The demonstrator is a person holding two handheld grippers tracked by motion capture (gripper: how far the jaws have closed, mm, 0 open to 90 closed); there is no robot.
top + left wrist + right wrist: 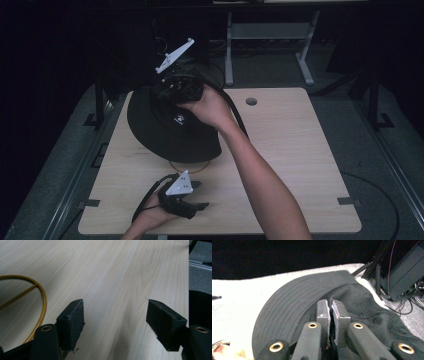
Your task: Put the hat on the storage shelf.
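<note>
A pale wooden worktop (290, 150) is set in a dim room, with dark floor and metal frame legs behind it. A black hat (165, 132) is held above the far left part of the worktop, tilted, its lower brim seemingly resting near a thin gold ring (37, 297) that lies flat on the wood. The hat is pinched at its fabric by the right tongs (330, 315), whose jaws are pressed together on a fold where crown meets brim; this grip is probably chosen because soft cloth can only be lifted by a gathered pleat. The right hand (207, 107) is raised and turned so that the hat hangs clear.

The left tongs (115, 317) are kept low at the near edge, jaws spread wide over bare wood and holding nothing, just beside the ring. They are judged to be parked in readiness, perhaps to steady the ring or take the brim.
</note>
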